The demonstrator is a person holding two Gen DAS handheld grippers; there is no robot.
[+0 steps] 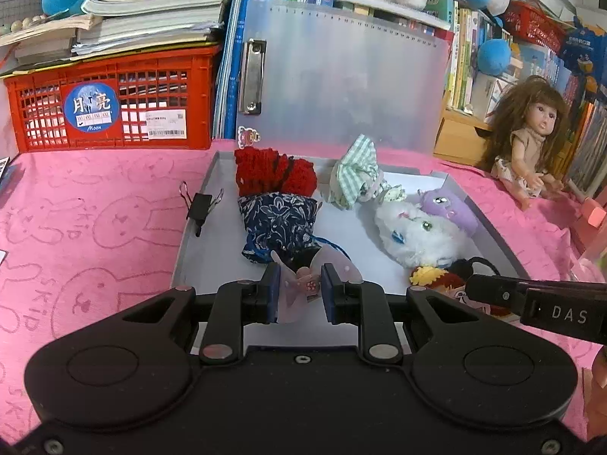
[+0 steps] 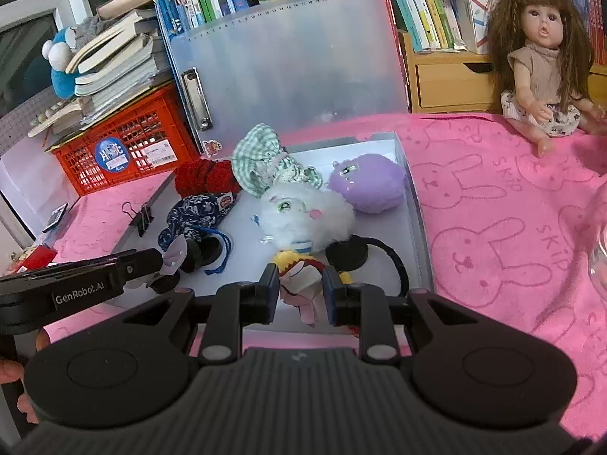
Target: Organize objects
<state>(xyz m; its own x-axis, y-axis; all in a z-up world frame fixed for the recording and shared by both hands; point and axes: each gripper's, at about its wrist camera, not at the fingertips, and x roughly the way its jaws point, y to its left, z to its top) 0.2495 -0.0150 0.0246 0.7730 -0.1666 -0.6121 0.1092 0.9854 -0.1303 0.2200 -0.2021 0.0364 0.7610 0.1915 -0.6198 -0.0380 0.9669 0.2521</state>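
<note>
An open grey file box (image 1: 197, 204) lies on the pink cloth, also in the right wrist view (image 2: 413, 197). In it are a red knit piece (image 1: 275, 170), a blue floral pouch (image 1: 279, 223), a green checked garment (image 1: 354, 174), a white plush (image 1: 413, 233) and a purple plush (image 1: 449, 206). My left gripper (image 1: 300, 292) is shut on a small pale pink-winged toy (image 1: 299, 284) at the box's near edge. My right gripper (image 2: 300, 292) is shut on a small yellow, red and white doll (image 2: 299, 276) beside a black headband (image 2: 383, 254).
A red crate (image 1: 114, 102) with stacked books stands at the back left. The box's translucent lid (image 1: 341, 79) stands upright behind it. A long-haired doll (image 2: 542, 53) sits at the back right. A black binder clip (image 1: 201, 204) grips the box's left wall. Bookshelves fill the back.
</note>
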